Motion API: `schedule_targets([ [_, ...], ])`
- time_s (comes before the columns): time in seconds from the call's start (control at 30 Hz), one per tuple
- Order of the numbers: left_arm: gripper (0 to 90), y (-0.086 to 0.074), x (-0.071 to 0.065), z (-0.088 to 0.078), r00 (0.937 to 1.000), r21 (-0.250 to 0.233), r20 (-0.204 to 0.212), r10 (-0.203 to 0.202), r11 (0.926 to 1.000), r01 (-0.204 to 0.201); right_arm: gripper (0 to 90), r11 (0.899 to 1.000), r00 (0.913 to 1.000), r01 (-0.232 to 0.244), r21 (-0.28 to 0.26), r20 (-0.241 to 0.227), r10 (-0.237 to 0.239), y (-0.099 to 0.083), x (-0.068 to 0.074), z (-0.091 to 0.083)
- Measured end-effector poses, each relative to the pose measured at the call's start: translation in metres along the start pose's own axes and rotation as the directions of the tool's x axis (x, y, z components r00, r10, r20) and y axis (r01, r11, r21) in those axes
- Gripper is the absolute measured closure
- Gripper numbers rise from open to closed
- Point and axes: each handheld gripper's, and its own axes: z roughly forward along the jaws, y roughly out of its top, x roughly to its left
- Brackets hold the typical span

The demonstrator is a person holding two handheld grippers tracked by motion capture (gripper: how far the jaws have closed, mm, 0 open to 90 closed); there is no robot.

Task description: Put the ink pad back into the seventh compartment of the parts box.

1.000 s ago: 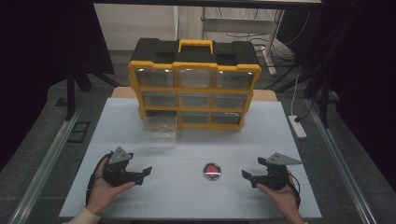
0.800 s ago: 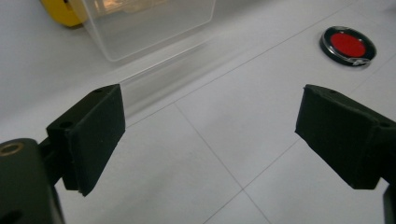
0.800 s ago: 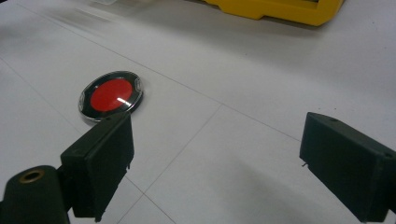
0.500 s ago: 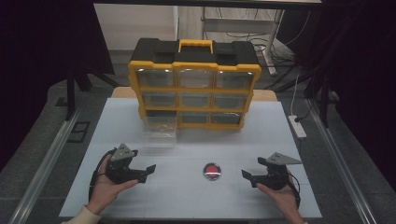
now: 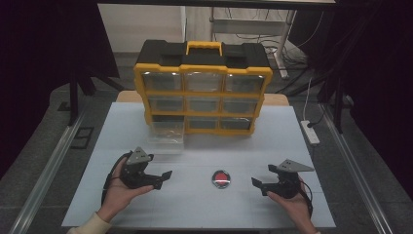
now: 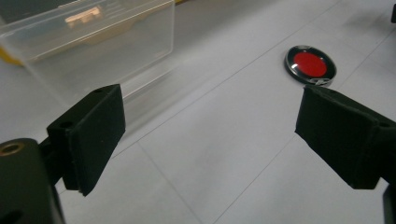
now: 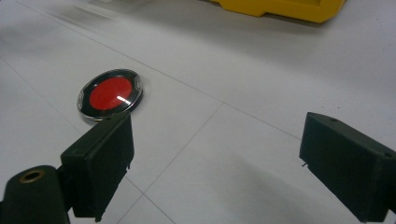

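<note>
Between spread jaws: bare table (image 5: 195, 204), badge (image 5: 221, 178).

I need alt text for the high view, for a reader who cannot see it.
Two hands hold open tongs, left and right, over a white table, with a round red disc lying between them. Behind stands a yellow organizer; one clear drawer sits on the table before it.

Each black tool, left tool (image 5: 164, 177) and right tool (image 5: 258, 185), carries a grey three-cornered plate, square matte jaw pads and a black cable; a cream cuff (image 5: 92, 225) shows
</note>
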Motion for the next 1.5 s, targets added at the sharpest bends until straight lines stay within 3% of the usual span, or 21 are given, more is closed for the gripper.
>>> schedule_targets([
  [0.33,9.4,0.014,-0.011,0.017,0.9984,0.031,0.049,0.028,0.9991,-0.029,10.4,1.0,1.0,0.006,0.007,-0.004,-0.006,0.0,0.001,0.001],
  [0.7,9.3,0.03,-0.027,0.032,0.9925,0.055,0.097,0.075,0.9952,-0.081,10.4,1.0,1.0,0.003,0.011,-0.001,-0.003,-0.001,0.0,0.002],
  [1.23,9.3,0.042,-0.046,0.053,0.9825,0.083,0.141,0.122,0.9875,-0.134,10.4,1.0,1.0,0.005,0.009,-0.004,-0.005,0.0,0.0,0.002],
  [1.5,9.2,0.046,-0.051,0.061,0.9802,0.101,0.155,0.124,0.9849,-0.141,10.4,1.0,1.0,0.007,0.007,-0.002,-0.007,0.0,0.0,0.002],
])
